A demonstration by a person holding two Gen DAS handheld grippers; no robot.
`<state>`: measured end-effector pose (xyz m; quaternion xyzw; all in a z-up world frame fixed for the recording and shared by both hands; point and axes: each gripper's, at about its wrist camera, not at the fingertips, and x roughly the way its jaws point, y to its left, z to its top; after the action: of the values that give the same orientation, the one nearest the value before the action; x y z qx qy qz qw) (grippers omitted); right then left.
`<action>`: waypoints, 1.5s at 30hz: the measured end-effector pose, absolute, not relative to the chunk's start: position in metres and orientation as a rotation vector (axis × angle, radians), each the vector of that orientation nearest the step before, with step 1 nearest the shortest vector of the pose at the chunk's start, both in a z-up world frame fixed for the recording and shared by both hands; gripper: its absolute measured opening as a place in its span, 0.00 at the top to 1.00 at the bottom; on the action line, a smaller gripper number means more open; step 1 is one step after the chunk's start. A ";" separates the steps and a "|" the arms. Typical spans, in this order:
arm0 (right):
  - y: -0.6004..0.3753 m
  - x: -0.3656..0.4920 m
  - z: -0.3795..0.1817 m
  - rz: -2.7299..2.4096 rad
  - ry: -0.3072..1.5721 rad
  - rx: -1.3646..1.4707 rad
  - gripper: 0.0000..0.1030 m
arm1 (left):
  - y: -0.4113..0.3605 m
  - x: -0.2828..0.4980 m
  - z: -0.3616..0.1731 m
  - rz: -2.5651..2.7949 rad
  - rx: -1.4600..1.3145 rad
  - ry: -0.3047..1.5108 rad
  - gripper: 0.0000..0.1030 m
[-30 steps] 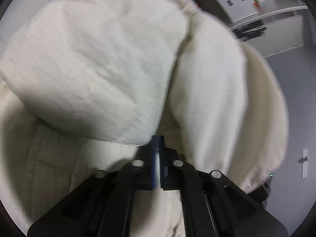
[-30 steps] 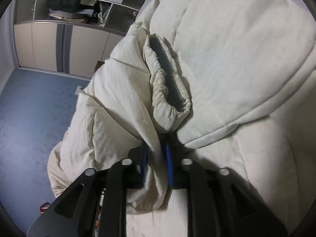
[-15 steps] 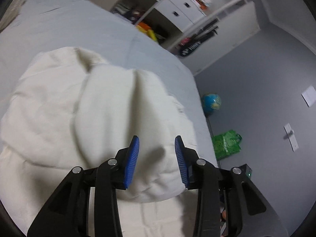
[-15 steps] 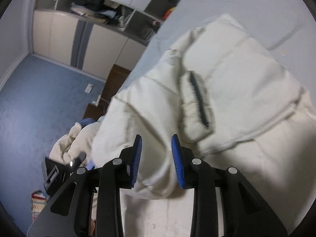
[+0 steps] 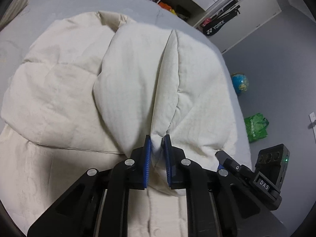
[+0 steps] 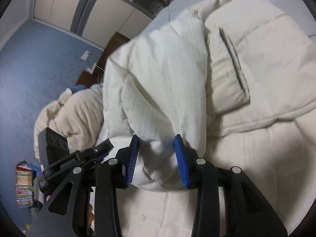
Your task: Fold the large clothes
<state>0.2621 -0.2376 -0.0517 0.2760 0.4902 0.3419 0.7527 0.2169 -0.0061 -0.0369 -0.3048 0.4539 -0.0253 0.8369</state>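
Pinching a fold of the puffy cream quilted jacket (image 5: 138,75) lying on the pale grey bed (image 5: 83,0), we are closing the left gripper (image 5: 157,141) on it, while the right gripper (image 6: 156,141) is opening, fabric bunched between its fingers.

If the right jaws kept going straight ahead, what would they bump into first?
Most likely the puffy cream coat: a fold already sits between the opening jaws of the right gripper, so it fills the way ahead.
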 end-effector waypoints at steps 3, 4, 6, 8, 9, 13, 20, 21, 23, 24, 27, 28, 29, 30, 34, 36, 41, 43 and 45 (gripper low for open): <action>-0.230 0.259 -0.056 0.736 1.068 0.538 0.68 | -0.014 0.231 -0.047 -0.034 -0.589 0.986 0.87; -0.227 0.259 -0.056 0.732 1.068 0.513 0.68 | -0.015 0.233 -0.052 -0.025 -0.574 0.996 0.87; -0.216 0.258 -0.057 0.714 1.066 0.428 0.68 | -0.015 0.235 -0.060 -0.017 -0.567 1.007 0.86; -0.208 0.259 -0.062 0.684 1.072 0.364 0.70 | -0.017 0.236 -0.066 -0.007 -0.563 1.012 0.85; -0.206 0.261 -0.063 0.676 1.074 0.353 0.70 | -0.018 0.235 -0.068 -0.003 -0.557 1.013 0.85; -0.204 0.263 -0.075 0.637 1.082 0.357 0.77 | -0.024 0.238 -0.073 -0.003 -0.533 1.012 0.85; -0.196 0.258 -0.077 0.625 1.072 0.341 0.78 | -0.029 0.239 -0.078 -0.015 -0.543 1.002 0.84; -0.197 0.258 -0.077 0.628 1.073 0.346 0.78 | -0.027 0.237 -0.080 -0.016 -0.544 1.002 0.84; -0.198 0.262 -0.077 0.629 1.074 0.350 0.78 | -0.022 0.235 -0.080 -0.017 -0.546 1.003 0.84; -0.205 0.261 -0.079 0.630 1.074 0.352 0.78 | -0.020 0.233 -0.079 -0.017 -0.547 1.003 0.84; -0.208 0.262 -0.078 0.631 1.075 0.355 0.78 | -0.014 0.230 -0.079 -0.015 -0.552 1.010 0.84; -0.208 0.262 -0.078 0.631 1.075 0.356 0.78 | -0.014 0.230 -0.079 -0.015 -0.551 1.010 0.84; -0.207 0.262 -0.078 0.631 1.075 0.357 0.78 | -0.012 0.229 -0.078 -0.015 -0.551 1.010 0.84; -0.208 0.262 -0.078 0.631 1.075 0.358 0.78 | -0.012 0.229 -0.077 -0.015 -0.551 1.010 0.84; -0.208 0.262 -0.077 0.630 1.074 0.350 0.78 | -0.009 0.228 -0.075 -0.018 -0.561 1.012 0.84; -0.208 0.261 -0.071 0.636 1.064 0.332 0.77 | -0.008 0.227 -0.069 -0.035 -0.556 0.998 0.84; -0.206 0.257 -0.046 0.664 1.022 0.254 0.73 | -0.005 0.218 -0.044 -0.056 -0.491 0.945 0.75; -0.206 0.257 -0.030 0.670 0.986 0.214 0.70 | -0.007 0.214 -0.025 -0.054 -0.426 0.907 0.68; -0.206 0.258 -0.016 0.676 0.948 0.195 0.62 | -0.009 0.212 -0.007 -0.045 -0.358 0.870 0.63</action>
<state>0.2582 -0.2061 -0.0161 0.0918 0.4469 0.3186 0.8309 0.2118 -0.0090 -0.0065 -0.1727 0.4189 -0.0218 0.8912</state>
